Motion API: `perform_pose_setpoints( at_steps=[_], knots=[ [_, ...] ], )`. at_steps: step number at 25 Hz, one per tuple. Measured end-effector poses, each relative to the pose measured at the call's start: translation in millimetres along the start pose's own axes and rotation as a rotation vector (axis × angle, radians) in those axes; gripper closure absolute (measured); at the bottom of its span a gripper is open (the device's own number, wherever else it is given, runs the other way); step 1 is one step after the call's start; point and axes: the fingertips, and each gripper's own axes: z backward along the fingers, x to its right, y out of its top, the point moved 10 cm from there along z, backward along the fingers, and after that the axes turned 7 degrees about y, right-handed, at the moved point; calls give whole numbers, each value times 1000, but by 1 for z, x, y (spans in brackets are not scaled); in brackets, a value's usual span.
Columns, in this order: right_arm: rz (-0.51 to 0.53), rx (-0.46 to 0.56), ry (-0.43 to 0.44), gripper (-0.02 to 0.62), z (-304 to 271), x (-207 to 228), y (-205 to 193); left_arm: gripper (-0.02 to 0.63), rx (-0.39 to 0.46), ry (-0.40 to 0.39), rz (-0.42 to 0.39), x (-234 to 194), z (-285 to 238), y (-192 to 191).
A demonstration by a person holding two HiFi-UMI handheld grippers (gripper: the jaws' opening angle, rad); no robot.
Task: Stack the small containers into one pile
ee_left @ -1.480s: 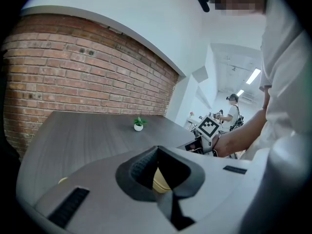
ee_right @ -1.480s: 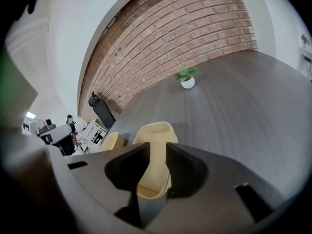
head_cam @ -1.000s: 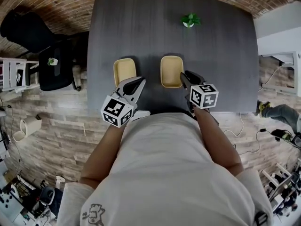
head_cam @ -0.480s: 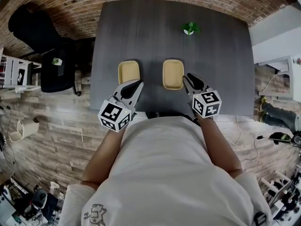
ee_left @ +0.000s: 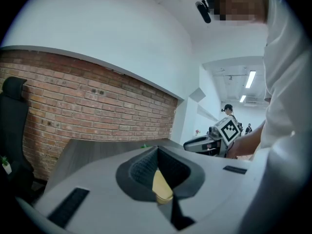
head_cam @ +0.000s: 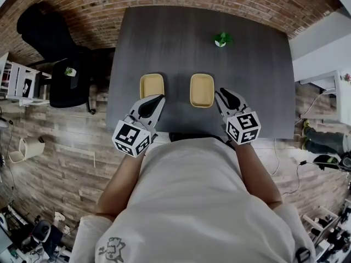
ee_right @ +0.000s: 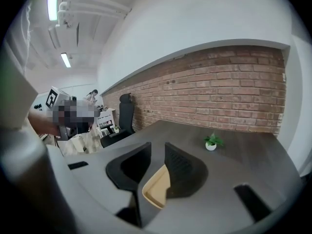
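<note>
Two shallow yellow containers lie side by side on the dark table, the left one [head_cam: 152,85] and the right one [head_cam: 202,90]. My left gripper [head_cam: 156,99] hovers just in front of the left container, its tips together and nothing held. A piece of that container [ee_left: 161,186] shows below the tips of the left gripper [ee_left: 157,149]. To the right of the right container is my right gripper [head_cam: 222,95]. In its own view a narrow gap separates the jaws of the right gripper [ee_right: 157,147]. Through that gap I see the container's rim [ee_right: 156,186], which lies beyond the jaws.
A small potted plant [head_cam: 221,38] stands at the table's far right [ee_right: 211,142]. A black chair [head_cam: 49,37] and a shelf [head_cam: 19,84] are left of the table [head_cam: 247,81]. A brick wall runs behind it. The table's near edge lies just under both grippers.
Both grippers have drawn back a little toward the table's near edge. The right one now sits slightly farther from the right container. The containers have not moved.
</note>
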Motion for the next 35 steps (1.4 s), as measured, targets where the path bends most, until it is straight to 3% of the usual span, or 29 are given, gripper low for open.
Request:
perform_pose_setpoints(
  at_steps=[22, 28, 35],
  knots=[
    [48, 10, 186, 503, 8, 66, 15, 595, 14, 176, 12, 55, -32, 8],
    [47, 12, 201, 503, 9, 77, 14, 595, 7, 184, 9, 67, -38, 5],
    [46, 3, 209, 503, 0, 76, 17, 595, 9, 197, 18, 52, -36, 4]
  ],
)
